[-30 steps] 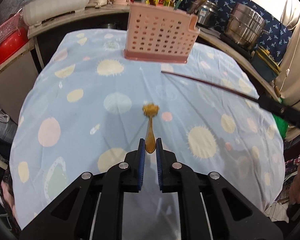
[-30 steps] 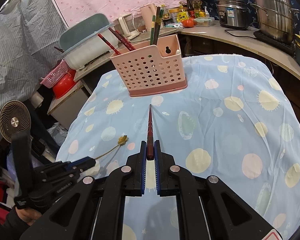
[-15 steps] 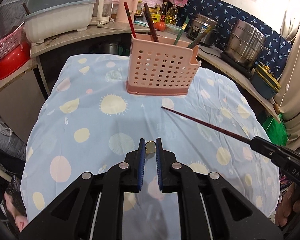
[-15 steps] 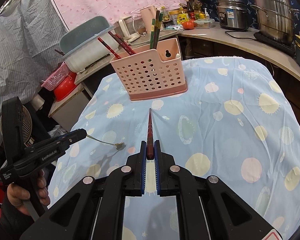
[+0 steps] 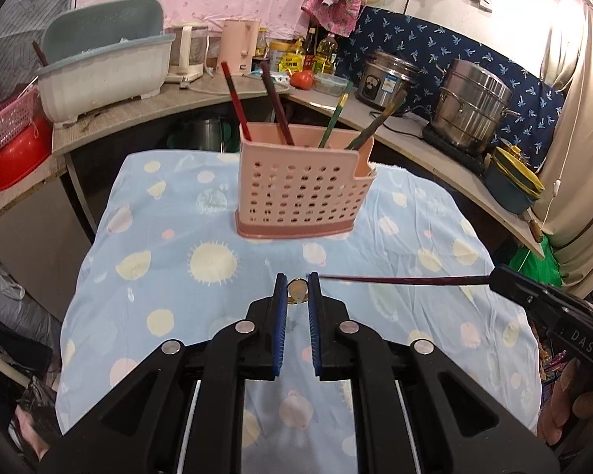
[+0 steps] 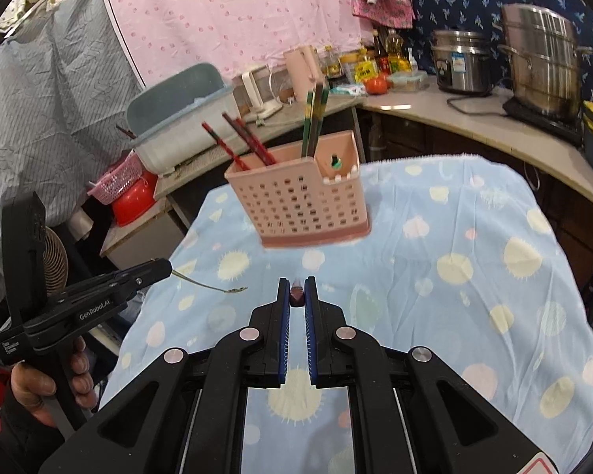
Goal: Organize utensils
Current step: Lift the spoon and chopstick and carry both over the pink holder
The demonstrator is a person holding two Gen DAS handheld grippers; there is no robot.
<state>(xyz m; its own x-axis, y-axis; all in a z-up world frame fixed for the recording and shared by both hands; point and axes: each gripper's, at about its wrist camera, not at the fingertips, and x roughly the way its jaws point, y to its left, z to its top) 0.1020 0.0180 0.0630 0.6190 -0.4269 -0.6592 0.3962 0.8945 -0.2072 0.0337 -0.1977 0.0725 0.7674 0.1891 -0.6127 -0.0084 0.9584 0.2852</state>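
A pink perforated utensil holder (image 5: 302, 191) stands on the blue spotted tablecloth (image 5: 158, 276) with several chopsticks upright in it; it also shows in the right wrist view (image 6: 308, 201). My left gripper (image 5: 295, 290) is shut on a small golden spoon (image 5: 296, 290), held above the table, seen end-on. From the right wrist view the spoon (image 6: 213, 286) sticks out sideways. My right gripper (image 6: 295, 294) is shut on a dark red chopstick (image 6: 295, 295), seen end-on; in the left wrist view the chopstick (image 5: 407, 278) runs level from the right.
A curved counter (image 5: 435, 138) behind the table carries pots (image 5: 470, 118), a rice cooker (image 5: 387, 79), bottles and a pale blue tub (image 5: 102, 67). A red basin (image 5: 16, 158) and a pink basket sit at the left. A fan (image 6: 55, 264) stands at the left.
Both grippers have lifted their utensils off the cloth and levelled them. The spoon and chopstick now point toward the holder, and the holder looks nearer and higher in both views.
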